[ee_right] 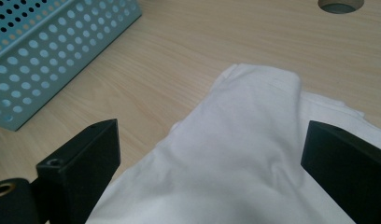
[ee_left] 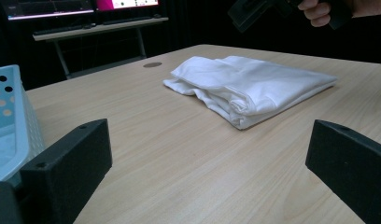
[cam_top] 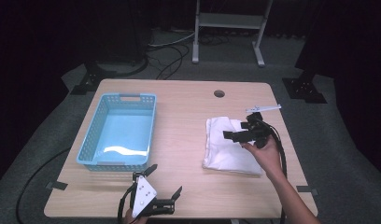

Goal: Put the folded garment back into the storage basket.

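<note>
A folded white cloth (cam_top: pixel 228 147) lies on the right half of the wooden table (cam_top: pixel 184 126). My right gripper (cam_top: pixel 236 131) hovers over the cloth's upper part, held by a hand (cam_top: pixel 265 154). Its jaws stand wide open, and in the right gripper view (ee_right: pixel 212 158) the cloth (ee_right: pixel 235 154) spreads beneath them with nothing gripped. My left gripper (cam_top: pixel 165 180) sits low at the front edge, left of centre, open and empty. In the left gripper view (ee_left: pixel 207 163) it faces the cloth (ee_left: pixel 249 84) across bare wood, well short of it.
A light blue perforated basket (cam_top: pixel 88 140) stands empty on the table's left half; its wall (ee_left: pixel 11 121) is close to the left gripper's left jaw. A round cable hole (cam_top: pixel 219 93) is at the back centre. A metal stand (cam_top: pixel 228 28) and floor cables lie beyond the table.
</note>
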